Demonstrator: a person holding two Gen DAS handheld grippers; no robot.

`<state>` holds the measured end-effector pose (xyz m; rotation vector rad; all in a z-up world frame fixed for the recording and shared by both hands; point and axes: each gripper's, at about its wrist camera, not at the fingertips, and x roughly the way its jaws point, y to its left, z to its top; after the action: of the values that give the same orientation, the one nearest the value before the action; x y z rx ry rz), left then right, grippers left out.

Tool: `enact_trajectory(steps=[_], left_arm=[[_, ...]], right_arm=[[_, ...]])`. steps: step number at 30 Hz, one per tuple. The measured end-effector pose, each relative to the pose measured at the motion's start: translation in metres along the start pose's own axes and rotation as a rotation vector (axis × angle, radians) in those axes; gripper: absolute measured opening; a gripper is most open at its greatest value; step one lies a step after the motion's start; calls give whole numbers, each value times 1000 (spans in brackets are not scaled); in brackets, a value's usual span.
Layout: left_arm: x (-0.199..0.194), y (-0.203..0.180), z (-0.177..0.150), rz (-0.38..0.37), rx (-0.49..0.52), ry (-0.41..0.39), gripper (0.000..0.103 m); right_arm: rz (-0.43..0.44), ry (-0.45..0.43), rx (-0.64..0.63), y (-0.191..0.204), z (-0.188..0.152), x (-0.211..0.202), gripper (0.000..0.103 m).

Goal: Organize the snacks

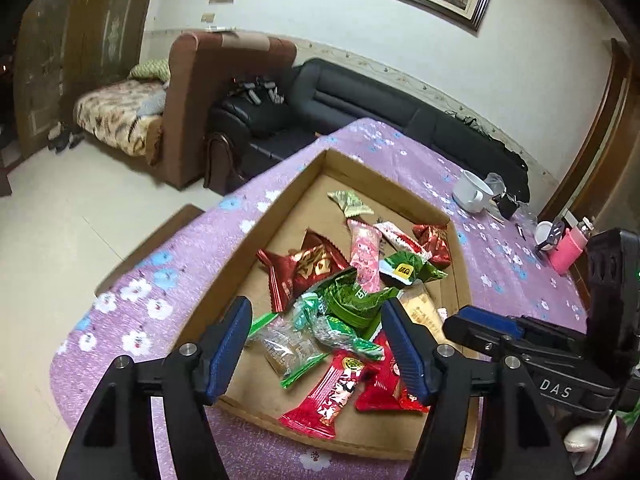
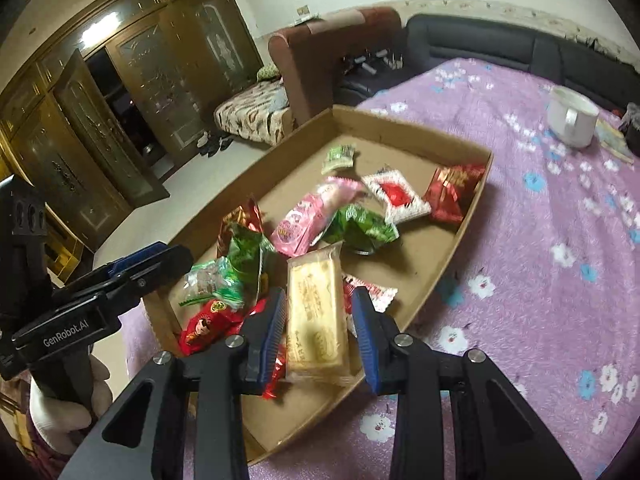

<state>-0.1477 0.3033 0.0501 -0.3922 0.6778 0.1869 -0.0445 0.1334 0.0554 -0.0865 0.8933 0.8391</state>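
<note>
A: Hovering over the box (image 1: 280,208), the left gripper (image 1: 320,344) has its fingers (image 1: 228,344) spread wide with nothing pinched; loose snacks (image 1: 340,296) only show through the gap beneath them.

B: And the right gripper (image 2: 320,336)?

A: In its own view the fingers (image 2: 268,336) sit narrow, one on each side of a pale yellow bar (image 2: 316,320) that stands lengthwise between them. Pads look to be touching the wrapper's edges, so it reads as held. That bar is low centre of the frame, above the box's near end.

B: Where is the rest?

A: All in the box (image 2: 472,208), which lies on the purple flowered desk (image 2: 540,240). From the right view: a small green packet (image 2: 340,158) at the far end, a white and red one (image 2: 398,198) and a dark red one (image 2: 452,192) toward the right wall, a pink packet (image 2: 312,216) in the middle touching a green one (image 2: 360,228). More green and red wrappers are heaped at lower left, overlapping.

B: Anything outside the box?

A: A white mug (image 2: 570,118) at upper right of the desk, well apart from the box. The left view also shows a pink bottle (image 1: 568,250) at far right, and the right gripper (image 1: 492,328) enters from the right edge, just beside the left one.

B: Hands?

A: A gloved hand (image 2: 64,408) at lower left of the right view grips the left gripper's handle.
</note>
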Motion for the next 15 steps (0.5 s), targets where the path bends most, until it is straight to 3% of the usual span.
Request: enact_trajectory(steps=[10,15], left_arm=[[-32,-59,-6,59,140,-118,84],[-61,-95,-12,158,209,-258,98]], right_arm=[[-91,-156,35,-20,-34,-69,42],[-128,-208,72,-39,-55,-100,46]])
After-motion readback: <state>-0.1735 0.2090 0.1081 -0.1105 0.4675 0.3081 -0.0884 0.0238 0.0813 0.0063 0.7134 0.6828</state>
